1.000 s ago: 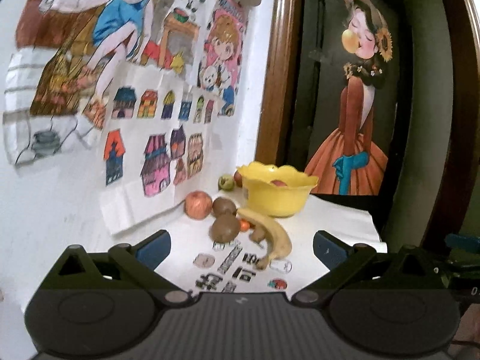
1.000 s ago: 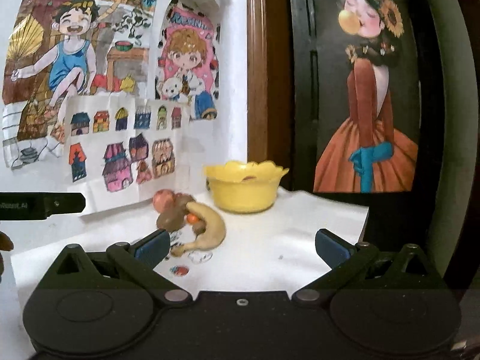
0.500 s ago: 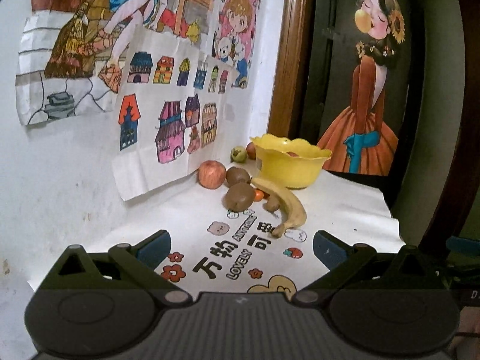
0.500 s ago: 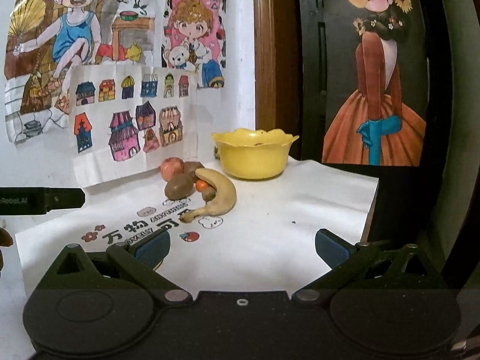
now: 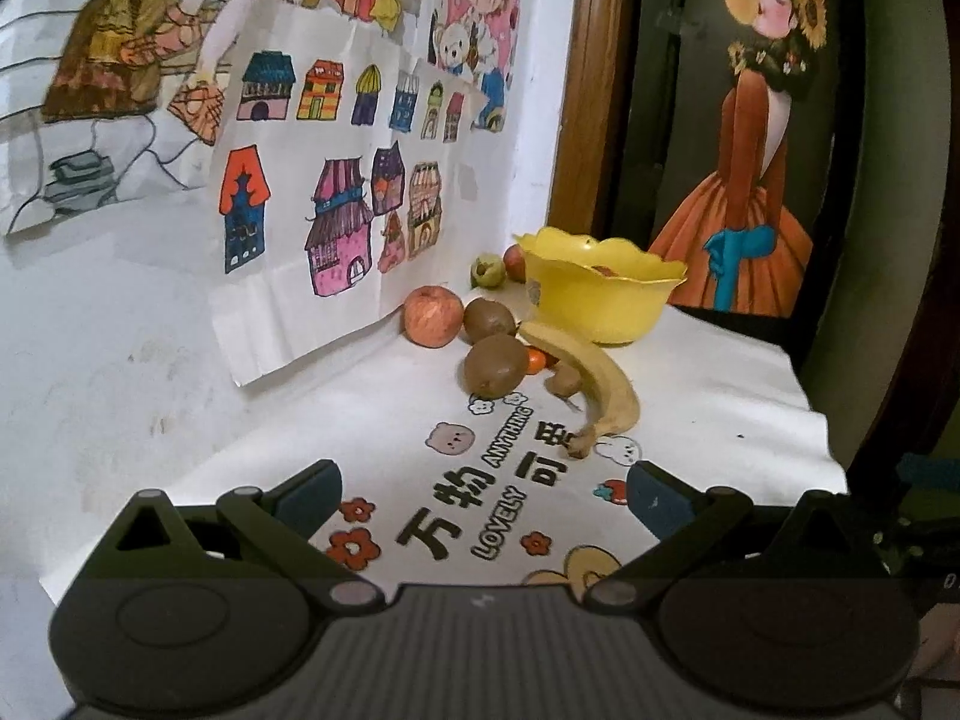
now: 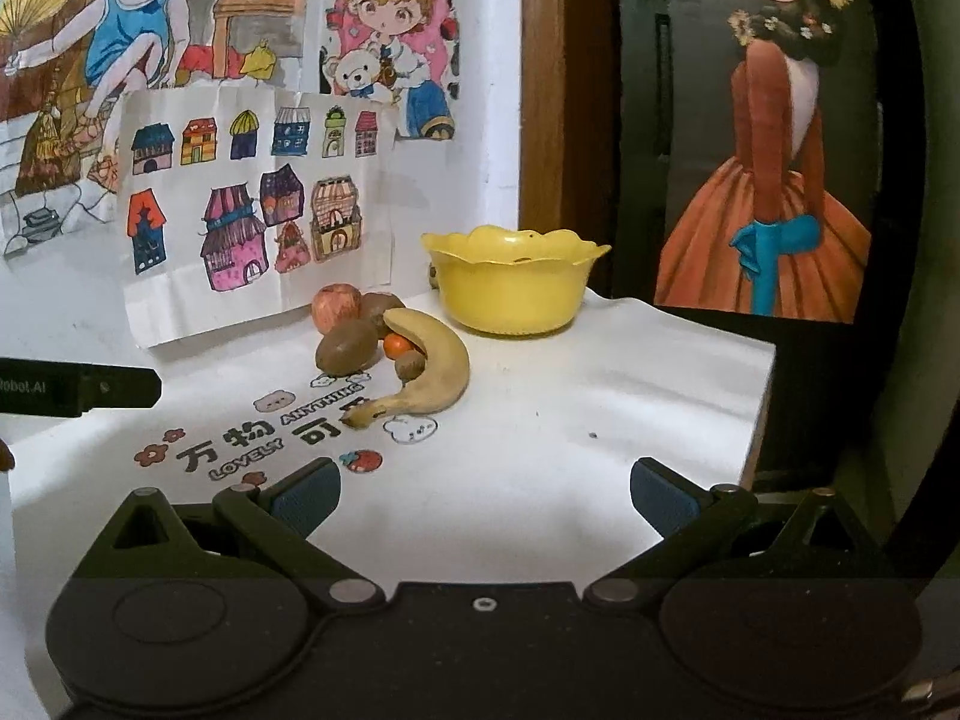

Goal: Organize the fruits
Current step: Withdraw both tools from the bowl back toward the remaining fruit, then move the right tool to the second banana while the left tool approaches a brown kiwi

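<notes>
While both tools hang short of the fruit, nothing gripped yet. Left hand-held gripper (image 5: pixel 483 495): blue pads spread wide, empty, over the white printed tablecloth (image 5: pixel 708 396). Right hand-held gripper (image 6: pixel 483 495): likewise spread, empty, aimed at the same cluster.

Fruit heaped near the wall, just in front of the scalloped yellow plastic bowl (image 6: pixel 513 288): a long, browning yellow banana (image 6: pixel 435 375) curving across the front, a fuzzy brown kiwi (image 5: pixel 495 363) beside it, a second brown kiwi (image 5: pixel 489 319) behind, a red-blushed apple (image 5: pixel 432 315) nearest the taped-up house drawings (image 5: pixel 336 222), a small orange fruit (image 6: pixel 394 345) tucked under the banana. Something reddish already in the bowl, only partly visible; two more small fruits behind it.

Probably the approach to a first pick. Best to start with the banana, since it lies in front and overlaps the smaller pieces: close across its thick middle, not the stem, squeeze gently to avoid bruising, lift straight up so the round kiwis do not roll. Then lower well inside the bowl rim before letting go.
</notes>
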`<action>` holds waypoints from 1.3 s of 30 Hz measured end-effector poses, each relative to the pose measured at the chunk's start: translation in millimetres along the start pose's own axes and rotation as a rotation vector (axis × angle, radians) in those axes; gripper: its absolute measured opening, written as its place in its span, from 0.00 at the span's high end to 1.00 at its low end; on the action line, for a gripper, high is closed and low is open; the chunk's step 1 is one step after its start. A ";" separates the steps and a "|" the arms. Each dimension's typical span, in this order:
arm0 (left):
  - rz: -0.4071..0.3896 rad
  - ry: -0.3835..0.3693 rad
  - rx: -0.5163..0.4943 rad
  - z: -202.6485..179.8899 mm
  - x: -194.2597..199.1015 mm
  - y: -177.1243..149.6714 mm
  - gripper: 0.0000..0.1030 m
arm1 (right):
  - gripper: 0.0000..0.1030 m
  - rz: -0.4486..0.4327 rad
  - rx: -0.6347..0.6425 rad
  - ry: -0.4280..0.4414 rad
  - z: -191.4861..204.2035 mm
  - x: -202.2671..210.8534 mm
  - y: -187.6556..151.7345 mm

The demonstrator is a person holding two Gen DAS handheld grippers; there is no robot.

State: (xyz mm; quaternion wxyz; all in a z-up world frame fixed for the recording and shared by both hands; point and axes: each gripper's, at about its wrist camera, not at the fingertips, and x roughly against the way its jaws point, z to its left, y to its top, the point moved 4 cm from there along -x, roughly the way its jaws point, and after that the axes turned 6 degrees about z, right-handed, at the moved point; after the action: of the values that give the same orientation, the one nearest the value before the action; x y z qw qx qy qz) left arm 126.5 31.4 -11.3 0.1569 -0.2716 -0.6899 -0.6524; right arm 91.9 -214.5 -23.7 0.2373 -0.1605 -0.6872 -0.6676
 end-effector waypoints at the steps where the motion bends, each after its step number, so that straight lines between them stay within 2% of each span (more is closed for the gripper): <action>1: 0.007 0.004 0.000 2.3 -2.8 4.3 0.00 | 0.01 0.002 0.006 0.012 -0.8 -4.1 4.8; 6: 0.029 0.027 0.008 14.1 -18.1 29.6 0.00 | 0.01 -0.010 0.055 0.047 -0.6 -27.0 30.9; 13: 0.000 0.085 -0.089 12.0 -54.7 61.5 0.00 | 0.01 0.011 0.107 0.080 -3.3 -80.2 63.5; 18: -0.008 0.077 -0.153 5.4 -91.0 77.8 0.00 | 0.01 0.058 0.070 0.161 -10.5 -128.6 85.7; 23: -0.013 0.028 -0.200 0.0 -129.0 89.6 0.00 | 0.01 0.111 0.031 0.249 -10.5 -176.0 97.0; 27: 0.015 -0.009 -0.200 1.7 -160.7 93.4 0.00 | 0.05 0.138 0.044 0.245 -7.0 -201.9 96.7; 33: 0.071 -0.006 -0.185 6.0 -199.7 90.8 0.00 | 0.12 0.174 0.109 0.224 -1.2 -227.8 91.4; 39: 0.085 -0.007 -0.164 6.8 -217.6 88.0 0.00 | 0.14 0.177 0.127 0.214 2.7 -239.6 90.9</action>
State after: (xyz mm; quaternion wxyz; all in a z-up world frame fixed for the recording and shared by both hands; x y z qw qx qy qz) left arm 353.2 1.3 -64.5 0.1592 -0.3149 -0.6225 -0.6986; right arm 340.7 -183.6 -76.7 0.3767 -0.1334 -0.6820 -0.6125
